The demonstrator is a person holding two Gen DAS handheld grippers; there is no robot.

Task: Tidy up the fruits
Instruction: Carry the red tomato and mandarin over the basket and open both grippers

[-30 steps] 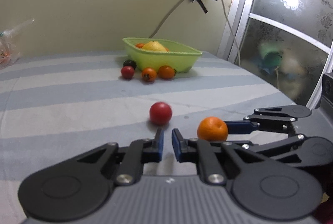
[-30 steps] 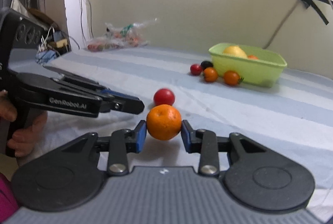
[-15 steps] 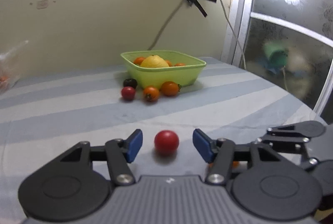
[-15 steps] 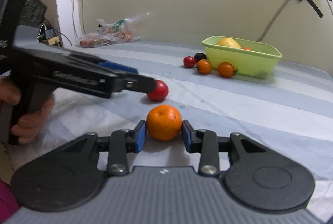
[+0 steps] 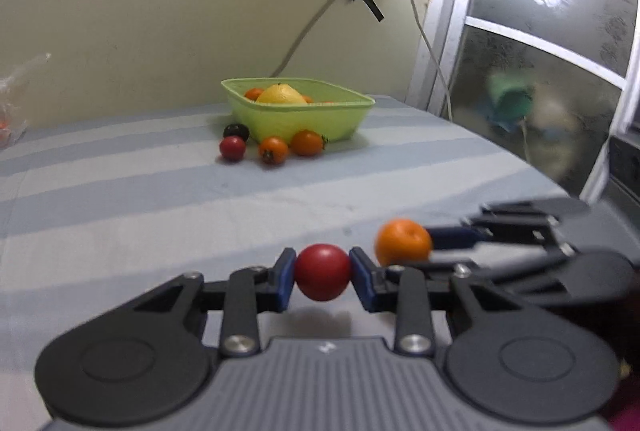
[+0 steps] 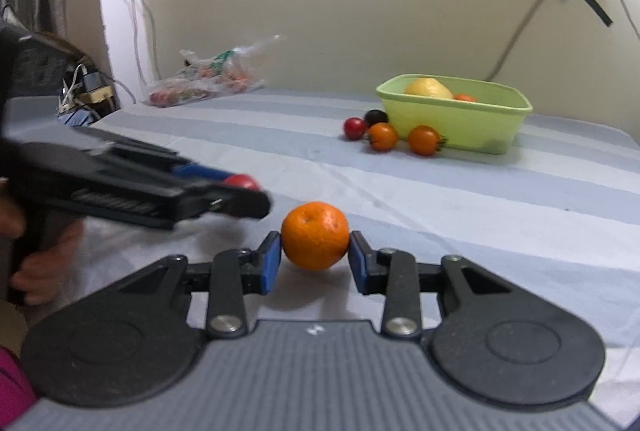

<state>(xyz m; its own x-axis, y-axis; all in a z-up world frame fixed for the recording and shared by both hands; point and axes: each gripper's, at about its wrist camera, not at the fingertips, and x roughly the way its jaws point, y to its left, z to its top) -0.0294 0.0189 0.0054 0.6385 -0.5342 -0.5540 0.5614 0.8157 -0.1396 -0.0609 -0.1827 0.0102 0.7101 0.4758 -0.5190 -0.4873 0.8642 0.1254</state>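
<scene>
A red tomato (image 5: 322, 277) sits between the blue pads of my left gripper (image 5: 322, 265); the jaws are closing and the pads press on both its sides. From the right wrist view the left gripper (image 6: 240, 197) comes in from the left with the tomato (image 6: 242, 182) at its tip. My right gripper (image 6: 315, 257) is shut on an orange mandarin (image 6: 315, 235), which also shows in the left wrist view (image 5: 402, 241). Far back stands a green basket (image 5: 340, 119) holding a yellow fruit (image 5: 282, 95) and some orange ones.
Four small tomatoes lie in front of the basket: red (image 5: 232, 147), dark (image 5: 236, 131), and two orange (image 5: 273, 150) (image 5: 307, 143). A plastic bag (image 6: 208, 83) lies at the far left by the wall. A window (image 5: 540, 71) borders the striped cloth (image 5: 120, 199) on the right.
My left gripper opened, moved forward around the red tomato, then closed on it. The right gripper has kept still with the mandarin in it.
</scene>
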